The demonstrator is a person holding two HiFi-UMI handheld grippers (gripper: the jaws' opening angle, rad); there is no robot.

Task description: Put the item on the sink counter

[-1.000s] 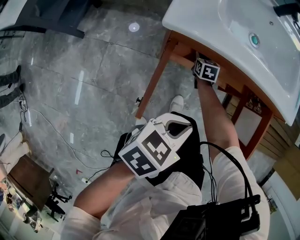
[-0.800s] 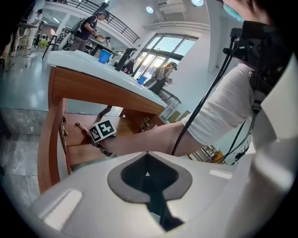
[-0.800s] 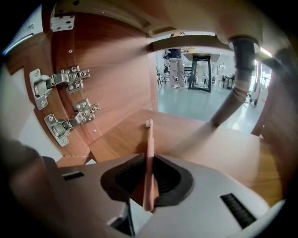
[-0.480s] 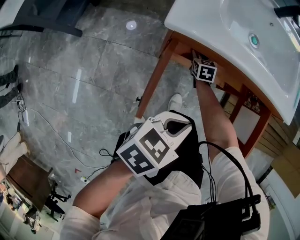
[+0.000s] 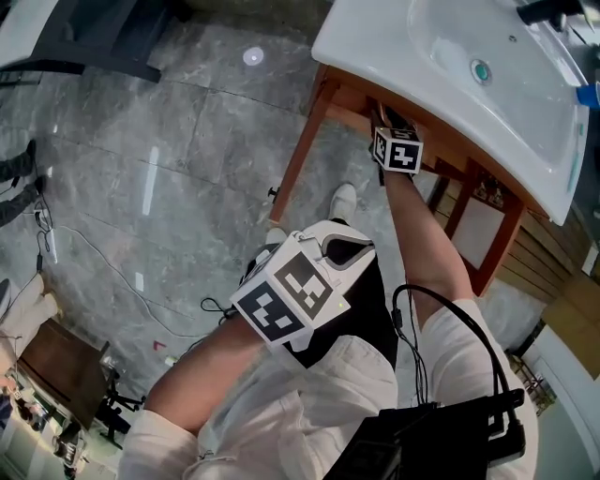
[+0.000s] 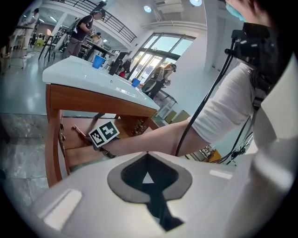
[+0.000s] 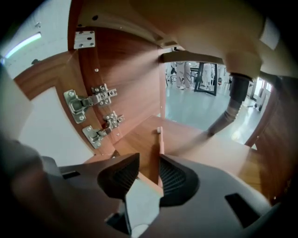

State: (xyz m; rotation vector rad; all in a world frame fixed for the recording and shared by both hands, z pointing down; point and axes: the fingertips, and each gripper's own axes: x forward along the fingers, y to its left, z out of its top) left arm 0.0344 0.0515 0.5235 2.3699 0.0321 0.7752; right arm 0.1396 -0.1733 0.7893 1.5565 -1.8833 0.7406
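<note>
The white sink counter [image 5: 361, 42] rests on a wooden cabinet frame [image 5: 302, 150]. My right gripper [image 5: 392, 129] reaches under the counter into the cabinet, and only its marker cube shows from above. In the right gripper view, my right gripper [image 7: 149, 163] is open and its jaws have just been opening. A thin upright wooden panel edge [image 7: 161, 142] stands in the gap, and the pads do not press on it. My left gripper [image 5: 349, 251] hangs over the person's lap, shut and empty [image 6: 147, 155]. No loose item shows inside the cabinet.
Metal hinges [image 7: 88, 100] sit on the cabinet's left inner wall, and a grey drain pipe [image 7: 233, 104] comes down at the right. A blue cup [image 6: 97, 61] and a dark faucet [image 5: 542, 9] stand on the counter. Cables [image 5: 103, 253] trail across the grey tiled floor.
The head view has swung, so more of the counter's far side with the blue cup now shows. The right gripper's cube sits slightly further left, and the left gripper is a little higher.
</note>
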